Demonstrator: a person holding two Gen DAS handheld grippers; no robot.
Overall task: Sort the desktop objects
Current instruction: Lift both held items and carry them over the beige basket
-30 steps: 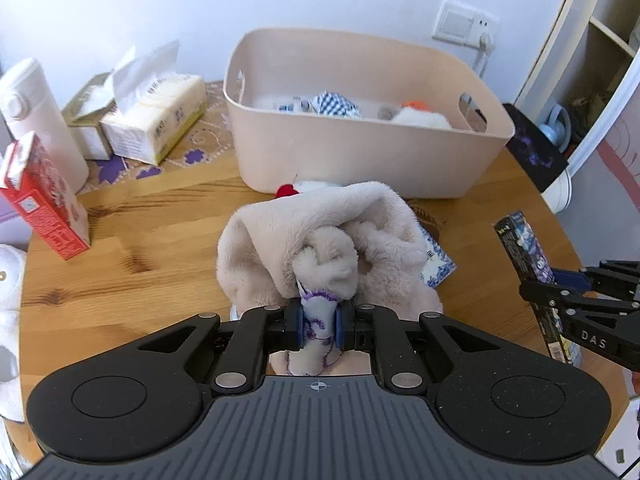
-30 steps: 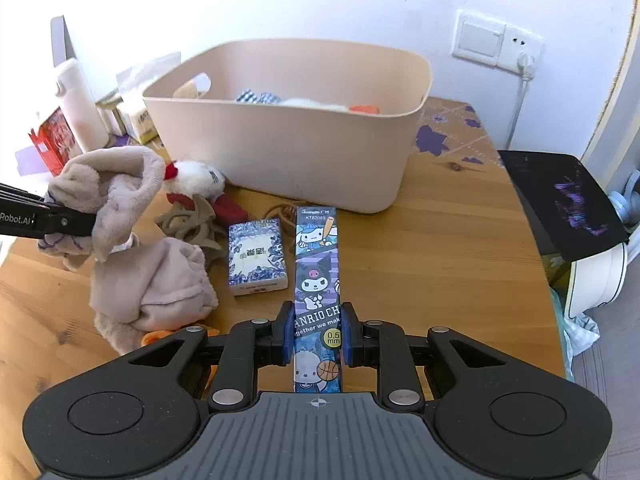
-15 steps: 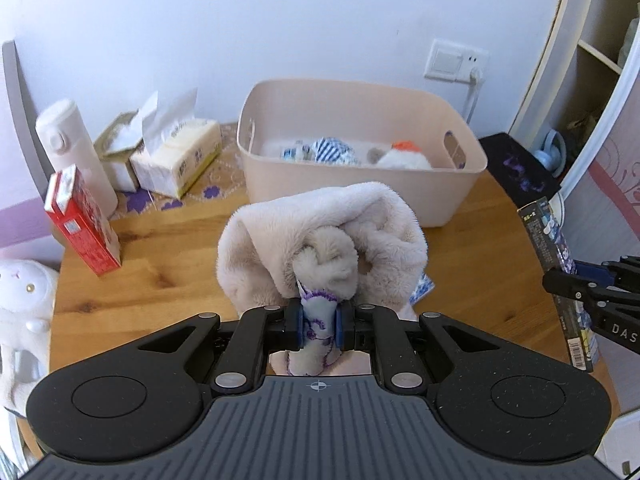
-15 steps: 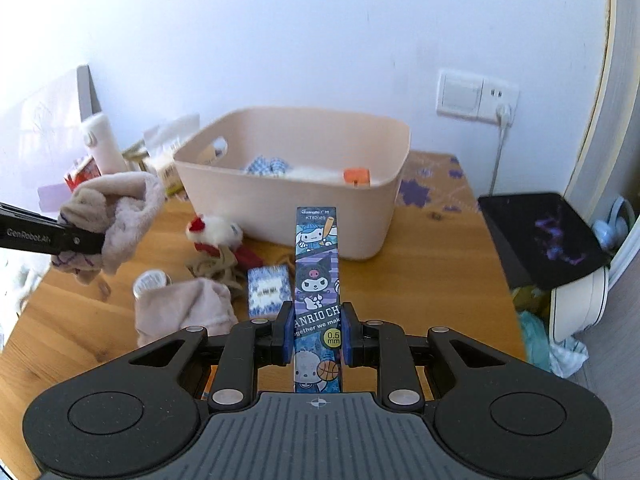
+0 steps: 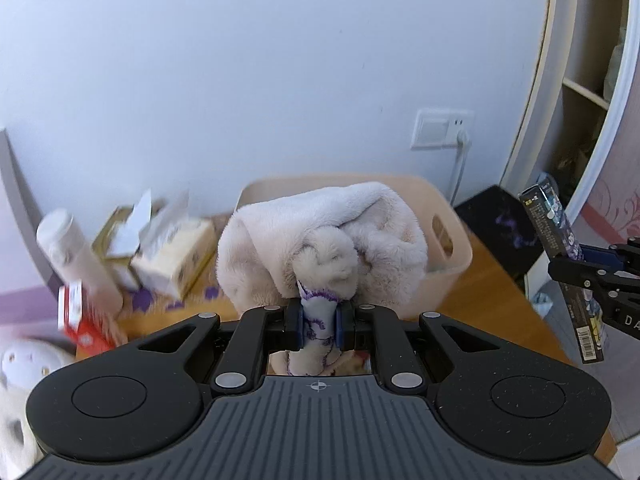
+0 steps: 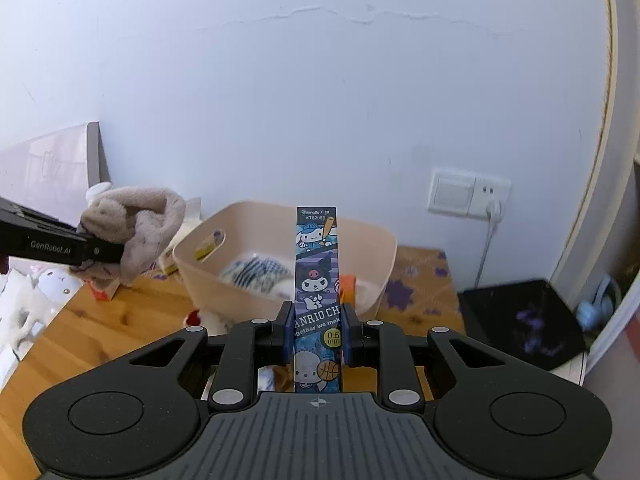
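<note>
Beige plush fabric fills the centre of my left wrist view: the left gripper (image 5: 319,322) has its jaws pinched on a fluffy sock (image 5: 320,244) by its white, purple-stitched edge, and the bundle hangs in the air in front of the beige storage bin (image 5: 448,236). In my right wrist view the right gripper (image 6: 317,334) has its jaws clamped on a long cartoon-printed pen box (image 6: 317,280), which stands upright at centre frame, its top edge overlapping the bin's far rim. The bin sits on the wooden table (image 6: 100,320) against the white wall and holds a blue checked cloth (image 6: 256,274), blurred. At left of the left view I note a tissue box (image 5: 176,256), a white bottle (image 5: 76,256) and a red carton (image 5: 80,320), all blurred. A wall socket (image 6: 468,196) is at right of the right view.
</note>
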